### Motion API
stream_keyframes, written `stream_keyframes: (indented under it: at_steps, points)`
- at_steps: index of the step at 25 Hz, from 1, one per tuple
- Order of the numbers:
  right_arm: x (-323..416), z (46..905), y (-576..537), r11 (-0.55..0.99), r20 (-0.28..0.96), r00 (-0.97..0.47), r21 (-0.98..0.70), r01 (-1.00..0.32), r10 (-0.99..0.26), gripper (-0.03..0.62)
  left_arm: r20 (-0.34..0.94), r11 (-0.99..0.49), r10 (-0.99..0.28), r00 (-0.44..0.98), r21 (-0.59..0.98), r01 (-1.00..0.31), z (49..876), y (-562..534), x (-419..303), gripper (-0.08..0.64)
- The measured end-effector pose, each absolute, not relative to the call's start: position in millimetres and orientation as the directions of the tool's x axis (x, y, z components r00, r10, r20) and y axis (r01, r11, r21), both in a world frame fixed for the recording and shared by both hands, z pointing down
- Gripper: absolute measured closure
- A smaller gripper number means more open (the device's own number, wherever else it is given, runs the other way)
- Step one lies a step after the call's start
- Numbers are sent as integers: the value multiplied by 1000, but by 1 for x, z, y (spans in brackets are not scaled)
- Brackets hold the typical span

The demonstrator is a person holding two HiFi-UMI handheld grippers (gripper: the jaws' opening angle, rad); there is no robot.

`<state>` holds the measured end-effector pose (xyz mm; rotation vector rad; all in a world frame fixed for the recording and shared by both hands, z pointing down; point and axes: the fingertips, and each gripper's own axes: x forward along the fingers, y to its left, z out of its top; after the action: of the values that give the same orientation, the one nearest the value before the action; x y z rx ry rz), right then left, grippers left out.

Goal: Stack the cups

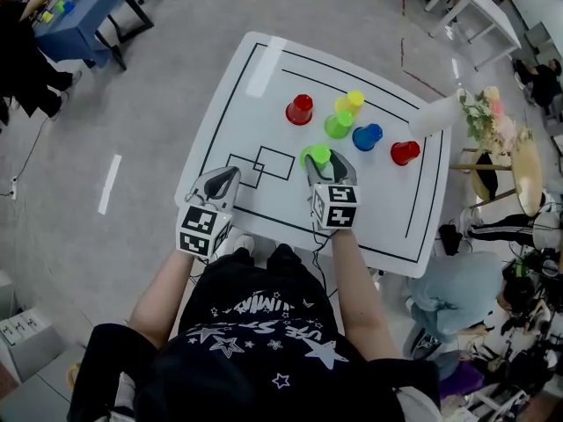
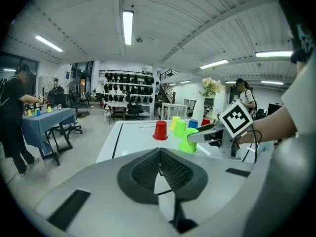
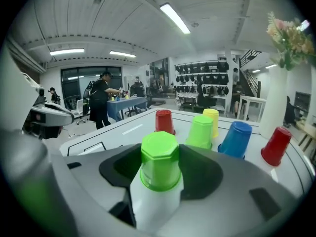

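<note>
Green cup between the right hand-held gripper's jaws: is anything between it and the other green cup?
Nothing visible. Only bare table lies between the near green cup and the other green cup; the blue cup stands off to the right.

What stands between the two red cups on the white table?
In the head view, a free green cup and the blue cup stand in line between one red cup and the other red cup.

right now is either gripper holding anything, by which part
Left gripper empty. Green cup sits in right gripper, jaws beside its side walls; whether they press cannot be told.
</note>
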<state>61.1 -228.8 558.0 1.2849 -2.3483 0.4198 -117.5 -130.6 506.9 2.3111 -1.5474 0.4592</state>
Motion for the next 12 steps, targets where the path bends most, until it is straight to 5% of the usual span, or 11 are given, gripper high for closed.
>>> stream_keyframes:
  at_steps: [12]
  points:
    - [-5,556,-167,667,499,-611,-84,-740,-615,354,429,-369,-824,371,92,-925,511,-125,-122,549]
